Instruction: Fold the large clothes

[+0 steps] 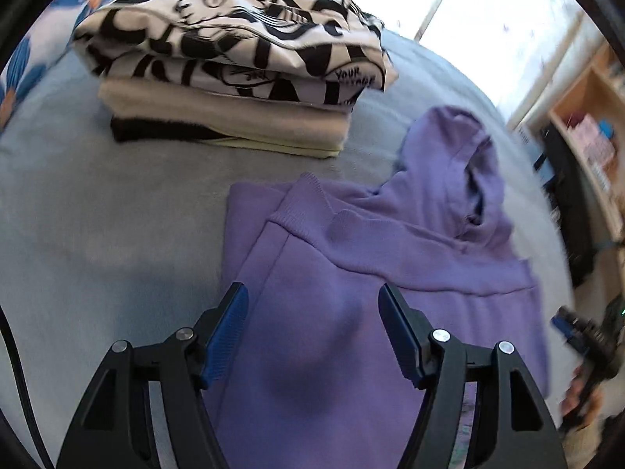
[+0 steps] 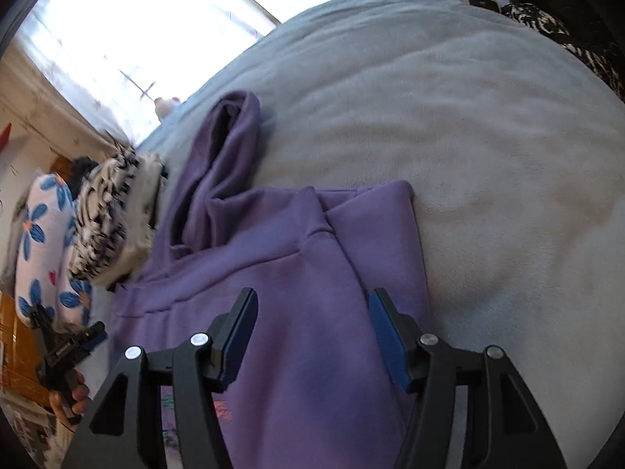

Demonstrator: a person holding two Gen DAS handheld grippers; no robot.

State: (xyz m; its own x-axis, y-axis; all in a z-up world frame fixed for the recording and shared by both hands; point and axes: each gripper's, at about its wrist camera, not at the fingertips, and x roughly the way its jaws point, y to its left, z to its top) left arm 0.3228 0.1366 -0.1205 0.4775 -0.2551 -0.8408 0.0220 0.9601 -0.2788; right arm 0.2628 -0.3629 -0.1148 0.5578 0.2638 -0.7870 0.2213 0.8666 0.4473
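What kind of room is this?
Probably a bedroom. A purple hoodie lies on a soft grey blanket like a bed cover, beside a stack of folded clothes, a flowered pillow and a bright window.

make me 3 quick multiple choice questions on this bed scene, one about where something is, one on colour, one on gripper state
1. Where does the stack of folded clothes sit?
A. on the bed beyond the hoodie
B. on the shelf
C. on the hoodie

2. What colour is the hoodie?
A. yellow
B. purple
C. black

3. How is the left gripper?
A. shut on a sleeve
B. shut and empty
C. open over the hoodie

Answers:
1 A, the stack rests on the grey blanket past the hood.
2 B, the fabric is purple in both views.
3 C, its blue pads stand apart with nothing between them.
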